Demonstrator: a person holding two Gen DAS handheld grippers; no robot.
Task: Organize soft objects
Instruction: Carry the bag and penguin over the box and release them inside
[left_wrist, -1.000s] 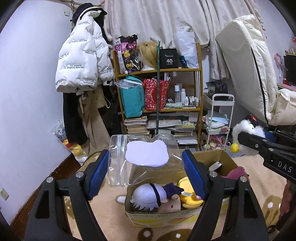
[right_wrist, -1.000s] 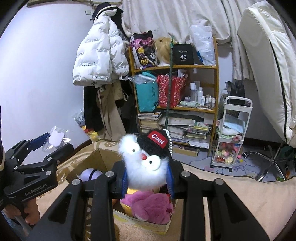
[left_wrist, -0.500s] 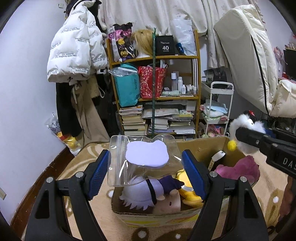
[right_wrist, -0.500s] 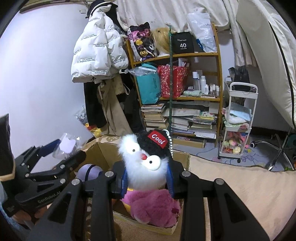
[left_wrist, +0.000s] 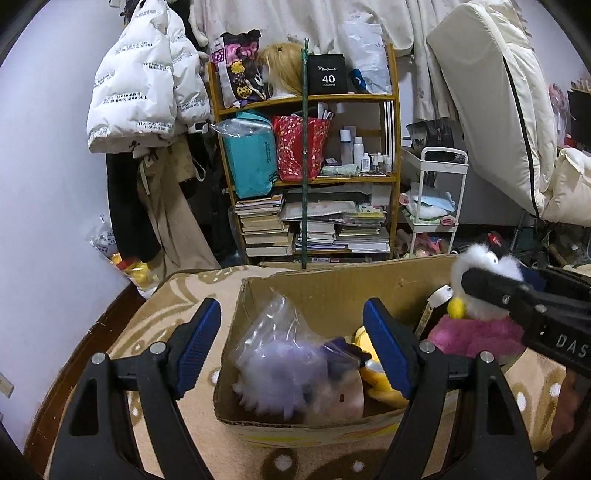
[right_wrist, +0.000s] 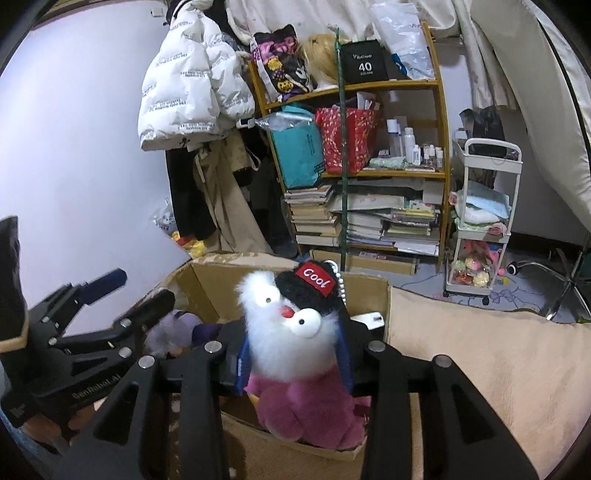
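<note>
A cardboard box (left_wrist: 332, 288) sits on a patterned rug and holds several plush toys. My left gripper (left_wrist: 295, 343) is open and empty above the box's left half. Below it a clear plastic bag with a pale purple piece (left_wrist: 280, 354) lies blurred on a white-haired plush. A yellow plush (left_wrist: 373, 365) and a pink plush (left_wrist: 476, 336) lie to the right. My right gripper (right_wrist: 293, 347) is shut on a white fluffy plush with a black "Cool" cap (right_wrist: 291, 321), held over the box (right_wrist: 207, 284) and the pink plush (right_wrist: 306, 410). That plush also shows in the left wrist view (left_wrist: 487, 266).
A wooden shelf (left_wrist: 314, 177) full of books, bags and bottles stands behind the box. A white puffer jacket (left_wrist: 144, 92) hangs at left. A white trolley (right_wrist: 484, 221) stands to the right of the shelf, and a beige blanket (right_wrist: 480, 354) spreads right of the box.
My left gripper let go of the clear bag, which dropped into the box. Both grippers moved lower and closer to the box. The right gripper kept its hold on the white plush.
</note>
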